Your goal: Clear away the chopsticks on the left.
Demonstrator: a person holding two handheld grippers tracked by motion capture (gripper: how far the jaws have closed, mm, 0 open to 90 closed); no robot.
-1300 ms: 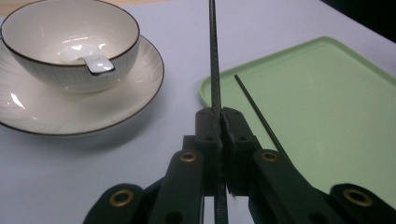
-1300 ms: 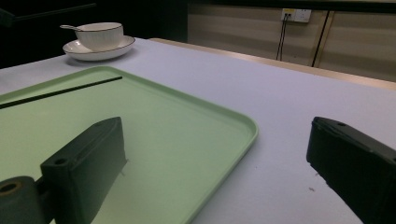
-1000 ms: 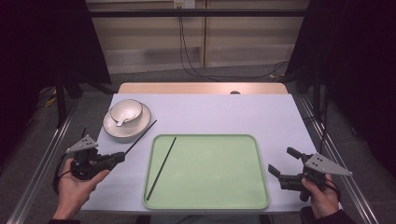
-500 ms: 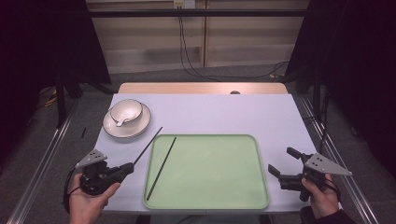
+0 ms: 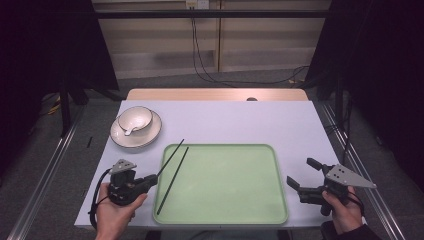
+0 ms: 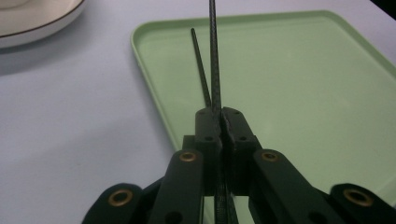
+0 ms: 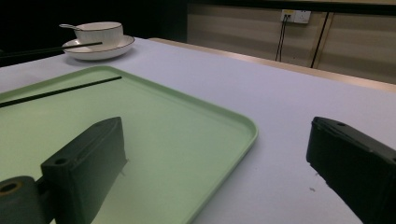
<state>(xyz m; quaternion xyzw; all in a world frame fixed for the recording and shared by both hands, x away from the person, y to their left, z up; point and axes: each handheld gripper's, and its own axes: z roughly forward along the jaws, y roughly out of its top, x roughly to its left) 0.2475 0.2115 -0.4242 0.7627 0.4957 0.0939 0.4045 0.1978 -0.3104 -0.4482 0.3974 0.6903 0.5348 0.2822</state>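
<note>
Chopsticks are my job: one (image 5: 172, 181) already lies on the green tray (image 5: 235, 210), beyond and just left of my left gripper (image 6: 217, 116), whose jaws are clamped on the second chopstick (image 5: 170, 158); it sticks out ahead over the tray's left rim, so laying it beside its mate remains. My right gripper (image 5: 303, 176) rests jaws apart, nothing between. Since a second ago my left hand slid nearer the tray, carrying that stick along
</note>
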